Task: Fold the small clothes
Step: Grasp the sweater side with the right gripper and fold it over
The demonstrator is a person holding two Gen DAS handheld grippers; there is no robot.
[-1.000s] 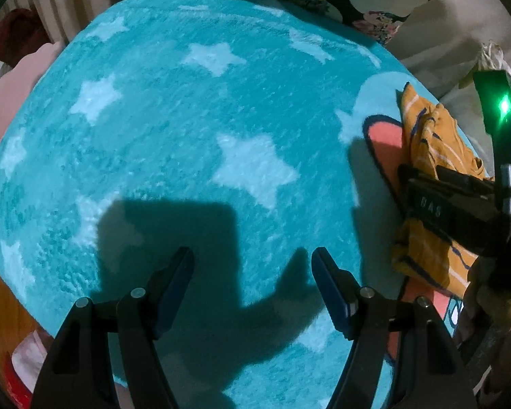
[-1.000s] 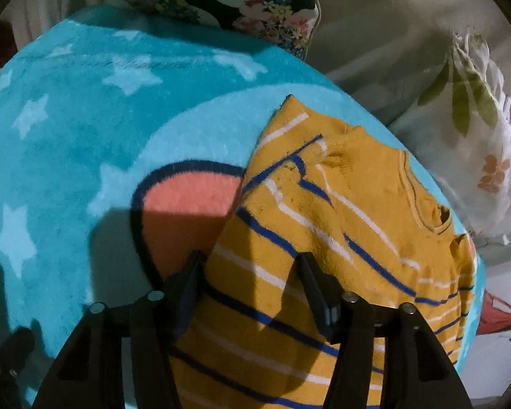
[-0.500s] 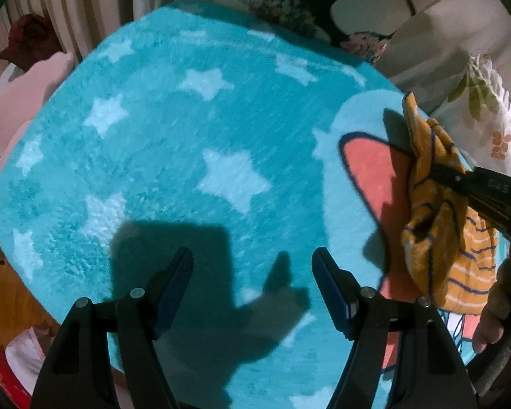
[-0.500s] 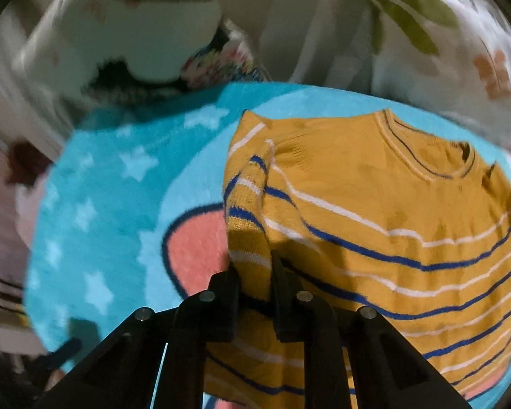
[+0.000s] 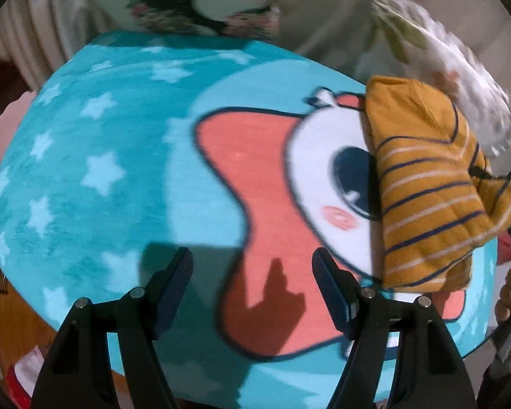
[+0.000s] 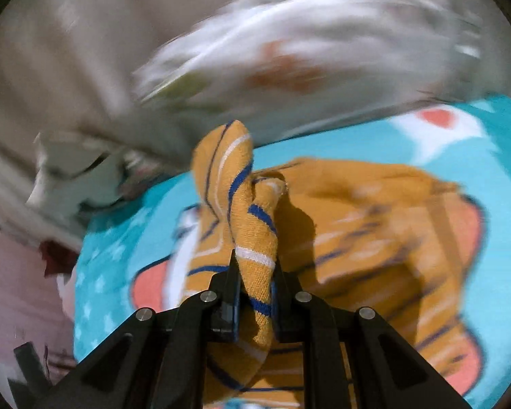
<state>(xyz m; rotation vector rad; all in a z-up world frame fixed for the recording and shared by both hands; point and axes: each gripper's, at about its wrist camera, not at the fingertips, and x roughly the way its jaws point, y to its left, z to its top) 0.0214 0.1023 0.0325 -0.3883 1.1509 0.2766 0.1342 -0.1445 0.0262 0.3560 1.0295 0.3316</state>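
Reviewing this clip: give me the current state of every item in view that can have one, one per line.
Striped sweater: partly folded over itself, one edge lifted off the blanket, the rest lying on it.
Right tool: shut on the sweater's bunched edge; its jaws have just been closing.
Left tool: open, nothing between the fingers, above the blanket.
Blue star blanket: spread flat under the sweater.

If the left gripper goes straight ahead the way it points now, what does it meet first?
Probably the blue blanket, near its coral cartoon patch. The open left gripper holds nothing; the striped sweater lies off to its right.
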